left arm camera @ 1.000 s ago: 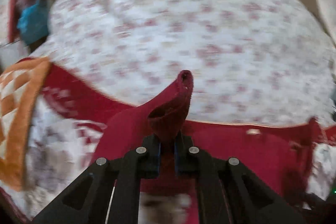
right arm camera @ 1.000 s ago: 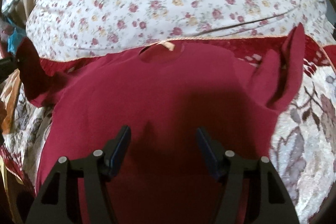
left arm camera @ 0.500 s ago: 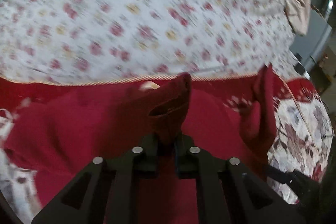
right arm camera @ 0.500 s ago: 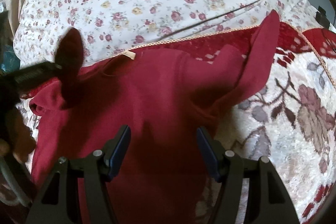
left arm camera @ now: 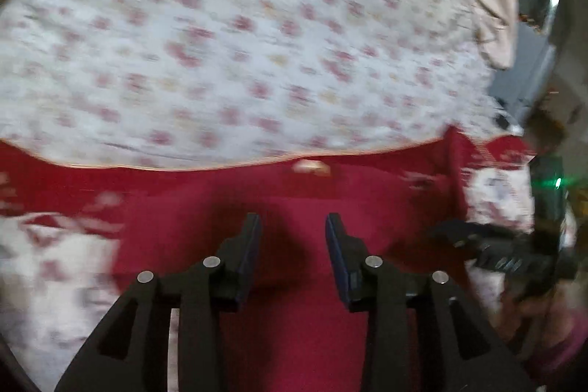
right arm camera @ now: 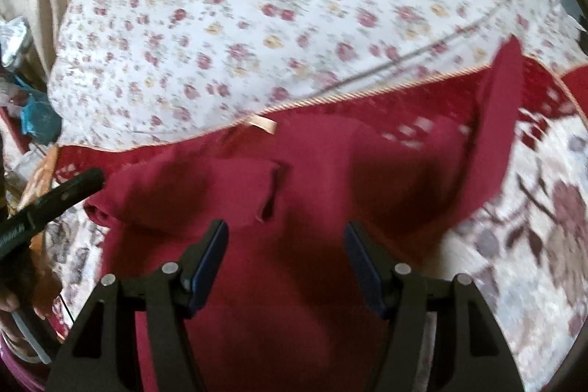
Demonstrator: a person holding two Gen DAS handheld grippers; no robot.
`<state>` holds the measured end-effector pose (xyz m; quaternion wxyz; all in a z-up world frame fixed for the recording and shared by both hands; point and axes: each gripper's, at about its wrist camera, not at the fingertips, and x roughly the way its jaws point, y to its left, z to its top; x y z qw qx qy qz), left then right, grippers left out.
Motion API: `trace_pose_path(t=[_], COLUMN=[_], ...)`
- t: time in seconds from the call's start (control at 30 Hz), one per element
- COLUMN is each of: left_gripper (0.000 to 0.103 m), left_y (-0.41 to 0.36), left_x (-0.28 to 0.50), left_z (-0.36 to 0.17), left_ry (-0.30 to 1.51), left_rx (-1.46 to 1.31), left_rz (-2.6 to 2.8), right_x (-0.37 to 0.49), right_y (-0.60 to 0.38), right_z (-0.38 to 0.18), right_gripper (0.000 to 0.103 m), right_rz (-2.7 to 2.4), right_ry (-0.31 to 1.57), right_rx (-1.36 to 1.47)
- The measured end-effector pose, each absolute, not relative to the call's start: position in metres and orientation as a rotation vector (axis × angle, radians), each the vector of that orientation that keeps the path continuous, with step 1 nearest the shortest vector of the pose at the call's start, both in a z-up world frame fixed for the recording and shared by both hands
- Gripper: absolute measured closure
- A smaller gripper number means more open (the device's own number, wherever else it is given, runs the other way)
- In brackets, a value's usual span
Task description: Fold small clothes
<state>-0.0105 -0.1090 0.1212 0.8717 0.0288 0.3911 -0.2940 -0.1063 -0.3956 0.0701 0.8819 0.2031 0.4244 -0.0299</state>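
Floral bedding [right arm camera: 294, 6] | red shirt [right arm camera: 294, 281] flat | left gripper [left arm camera: 292, 226] jaws wide, empty | right gripper [right arm camera: 286, 237] jaws wide, empty

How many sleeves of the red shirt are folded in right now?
1. The left sleeve lies folded over the red shirt, ahead of the open right gripper. The right sleeve sticks up unfolded at the right edge.
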Motion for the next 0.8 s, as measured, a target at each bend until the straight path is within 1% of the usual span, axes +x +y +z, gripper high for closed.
trace_pose_path(t=[0.03, 0.07, 0.13, 0.2, 0.23, 0.27, 0.3, 0.33, 0.37, 0.43, 0.6, 0.67, 0.8], left_gripper=[0.089, 0.089, 0.089, 0.089, 0.089, 0.089, 0.089, 0.089, 0.089, 0.089, 0.089, 0.089, 0.089], left_y=[-0.097, -0.085, -0.062, -0.045, -0.036, -0.031, -0.029, -0.026, -0.023, -0.018, -0.004, -0.006, -0.029], left_x=[-0.009, -0.007, -0.001, 0.002, 0.002, 0.001, -0.001, -0.003, -0.006, -0.007, -0.007, -0.006, -0.001], left_z=[0.119, 0.115, 0.101, 0.089, 0.085, 0.083, 0.082, 0.081, 0.081, 0.082, 0.089, 0.091, 0.091], left_ry=[0.808, 0.806, 0.834, 0.866, 0.876, 0.879, 0.873, 0.864, 0.853, 0.839, 0.826, 0.825, 0.846], left_rx=[0.078, 0.086, 0.092, 0.079, 0.074, 0.078, 0.090, 0.106, 0.125, 0.144, 0.056, 0.029, 0.027], left_rz=[-0.562, -0.519, -0.434, -0.386, -0.371, -0.357, -0.341, -0.327, -0.314, -0.296, -0.302, -0.305, -0.335], right_x=[-0.098, -0.087, -0.067, -0.049, -0.040, -0.033, -0.025, -0.020, -0.020, -0.027, -0.051, -0.056, -0.051], right_y=[-0.393, -0.390, -0.385, -0.379, -0.377, -0.374, -0.372, -0.372, -0.372, -0.380, -0.410, -0.426, -0.439], right_z=[0.068, 0.063, 0.050, 0.037, 0.029, 0.023, 0.016, 0.014, 0.018, 0.038, 0.079, 0.080, 0.064], right_gripper=[0.025, 0.022, 0.022, 0.026, 0.034, 0.050, 0.062, 0.078, 0.092, 0.096, 0.097, 0.097, 0.097], right_rz=[-0.050, -0.045, -0.028, -0.023, -0.035, -0.038, -0.026, -0.025, -0.041, -0.025, -0.119, -0.176, -0.250], right_ry=[0.895, 0.926, 0.971, 0.988, 0.999, 1.013, 1.034, 1.045, 1.031, 0.966, 0.851, 0.854, 0.887], right_rx=[0.425, 0.423, 0.436, 0.429, 0.411, 0.399, 0.396, 0.391, 0.376, 0.379, 0.337, 0.330, 0.332])
